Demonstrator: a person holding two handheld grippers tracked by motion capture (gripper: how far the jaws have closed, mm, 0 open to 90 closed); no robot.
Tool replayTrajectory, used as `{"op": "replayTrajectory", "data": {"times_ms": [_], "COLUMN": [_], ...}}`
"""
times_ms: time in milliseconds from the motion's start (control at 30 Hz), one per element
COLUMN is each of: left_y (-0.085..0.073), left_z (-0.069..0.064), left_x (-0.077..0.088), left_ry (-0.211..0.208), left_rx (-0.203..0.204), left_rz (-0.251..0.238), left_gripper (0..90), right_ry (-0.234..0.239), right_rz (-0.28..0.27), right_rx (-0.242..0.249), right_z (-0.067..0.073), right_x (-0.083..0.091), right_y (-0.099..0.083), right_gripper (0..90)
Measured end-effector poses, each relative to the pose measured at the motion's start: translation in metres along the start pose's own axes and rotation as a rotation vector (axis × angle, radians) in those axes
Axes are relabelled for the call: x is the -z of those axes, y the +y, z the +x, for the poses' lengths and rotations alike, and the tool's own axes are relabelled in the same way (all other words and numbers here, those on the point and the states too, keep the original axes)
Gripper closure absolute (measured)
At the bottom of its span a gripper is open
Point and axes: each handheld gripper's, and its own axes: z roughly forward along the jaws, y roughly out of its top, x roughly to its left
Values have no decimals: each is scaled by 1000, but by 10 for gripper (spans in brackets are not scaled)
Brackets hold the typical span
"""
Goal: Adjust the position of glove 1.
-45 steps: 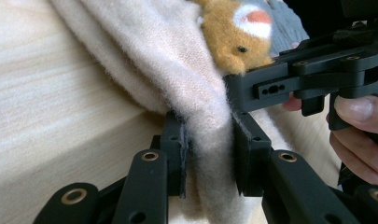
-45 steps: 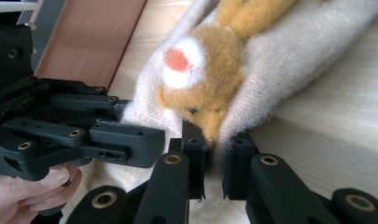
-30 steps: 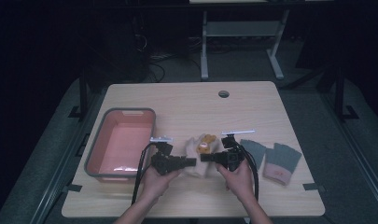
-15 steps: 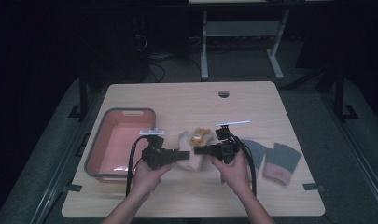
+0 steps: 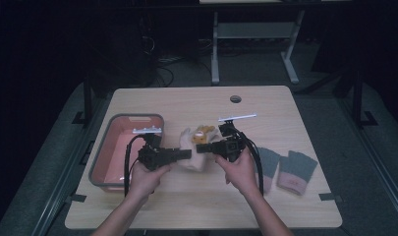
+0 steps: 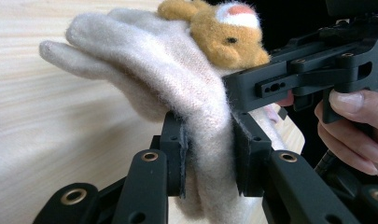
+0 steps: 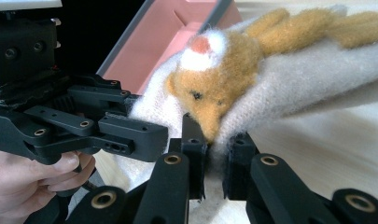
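Cream woollen glove with an orange plush animal (image 5: 196,142) hangs above the table's middle, pinched by my left gripper (image 5: 186,154) from nine o'clock and right gripper (image 5: 200,147) from three, probably to share its weight.

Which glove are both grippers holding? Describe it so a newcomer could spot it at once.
On the wooden table, just right of the pink bin, the left gripper and right gripper clamp a cream knit glove. Unlike the grey gloves lying flat farther right, it carries a fuzzy orange animal face.
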Motion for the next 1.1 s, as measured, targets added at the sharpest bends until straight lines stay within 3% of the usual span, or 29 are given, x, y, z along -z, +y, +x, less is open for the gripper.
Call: {"op": "replayTrajectory", "data": {"times_ms": [533,1100], "left_y": [27,43], "left_z": [3,17], "left_x": [30,67], "left_ry": [13,47], "left_rx": [-4,23], "left_rz": [-42,-88], "left_gripper": [689,686], "right_ry": [14,63], "right_rz": [0,18], "right_rx": [55,88], "right_z": [25,50], "right_x": [-2,-25], "right_y": [35,69], "right_gripper": [816,814]}}
